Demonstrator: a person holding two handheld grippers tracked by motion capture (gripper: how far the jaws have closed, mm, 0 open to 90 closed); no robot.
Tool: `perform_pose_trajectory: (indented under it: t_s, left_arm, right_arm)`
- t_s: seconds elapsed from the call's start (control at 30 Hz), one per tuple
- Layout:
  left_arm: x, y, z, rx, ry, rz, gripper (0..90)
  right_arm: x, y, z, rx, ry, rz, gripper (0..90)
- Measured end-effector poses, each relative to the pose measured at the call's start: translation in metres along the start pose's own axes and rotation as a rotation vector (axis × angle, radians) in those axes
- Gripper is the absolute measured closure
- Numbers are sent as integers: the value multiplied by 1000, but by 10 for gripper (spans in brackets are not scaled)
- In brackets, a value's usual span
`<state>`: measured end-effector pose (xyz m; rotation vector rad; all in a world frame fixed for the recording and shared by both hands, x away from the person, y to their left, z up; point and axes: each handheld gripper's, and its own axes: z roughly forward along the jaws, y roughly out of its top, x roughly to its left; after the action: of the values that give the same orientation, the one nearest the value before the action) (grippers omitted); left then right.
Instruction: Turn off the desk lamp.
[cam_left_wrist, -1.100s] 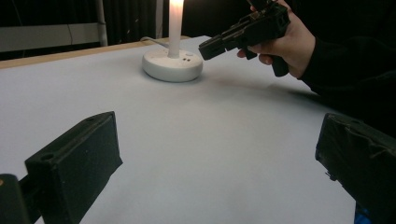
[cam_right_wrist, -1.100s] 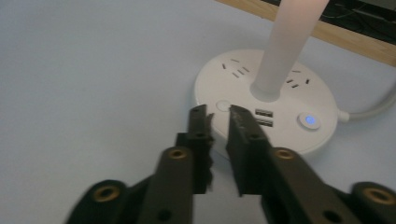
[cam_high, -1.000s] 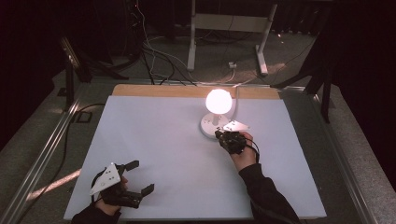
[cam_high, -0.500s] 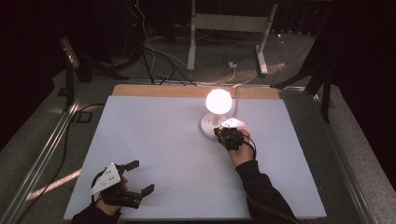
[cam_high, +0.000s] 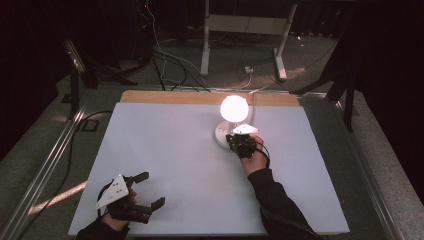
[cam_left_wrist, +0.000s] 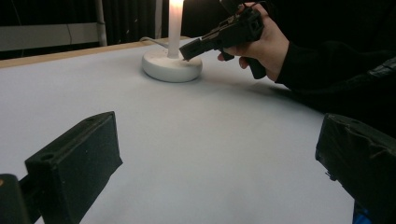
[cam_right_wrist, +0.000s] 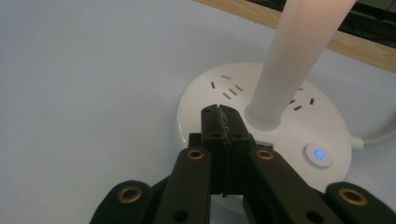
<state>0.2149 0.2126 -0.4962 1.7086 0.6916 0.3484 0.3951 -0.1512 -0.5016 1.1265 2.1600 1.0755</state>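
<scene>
A lit lamp with a glowing round head (cam_high: 234, 108) stands on a white round base (cam_high: 222, 136) at the back middle of the table. The base (cam_right_wrist: 233, 95) carries socket slots and a blue-lit power button (cam_right_wrist: 318, 154); the white stem (cam_right_wrist: 294, 56) rises from its centre. My right gripper (cam_right_wrist: 219, 112) is shut, jaws pressed together with nothing between them, tips over the base just left of the stem (cam_left_wrist: 175, 23). In the high view the right gripper (cam_high: 231, 140) sits at the base's near edge. My left gripper (cam_high: 152, 190) rests open at the front left, jaws wide apart.
A white sheet (cam_high: 175, 165) covers the table, with a wooden edge (cam_high: 170, 97) at the back. The lamp's white cable (cam_right_wrist: 378, 135) leaves the base to the right. Cables and a metal stand (cam_high: 240, 30) lie on the dark floor beyond.
The right hand has edged forward, bringing the shut gripper up to the lamp base. The left gripper has stayed put.
</scene>
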Motion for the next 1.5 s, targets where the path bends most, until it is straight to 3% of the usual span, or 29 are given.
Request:
perform_pose_trajectory:
  t_s: [0.83, 1.03, 1.13, 1.5]
  left_arm:
    - [0, 0, 0, 3, -1, 0, 6]
    - [0, 0, 0, 1, -2, 0, 6]
    - [0, 0, 0, 2, -2, 0, 6]
    - [1, 0, 0, 0, -1, 0, 6]
  right_arm:
    - [-3, 2, 12, 22, -2, 1, 897]
    - [-1, 2, 13, 23, -15, -14, 900]
    - [1, 1, 12, 22, -29, -44, 900]
    - [1, 8, 8, 14, -5, -23, 899]
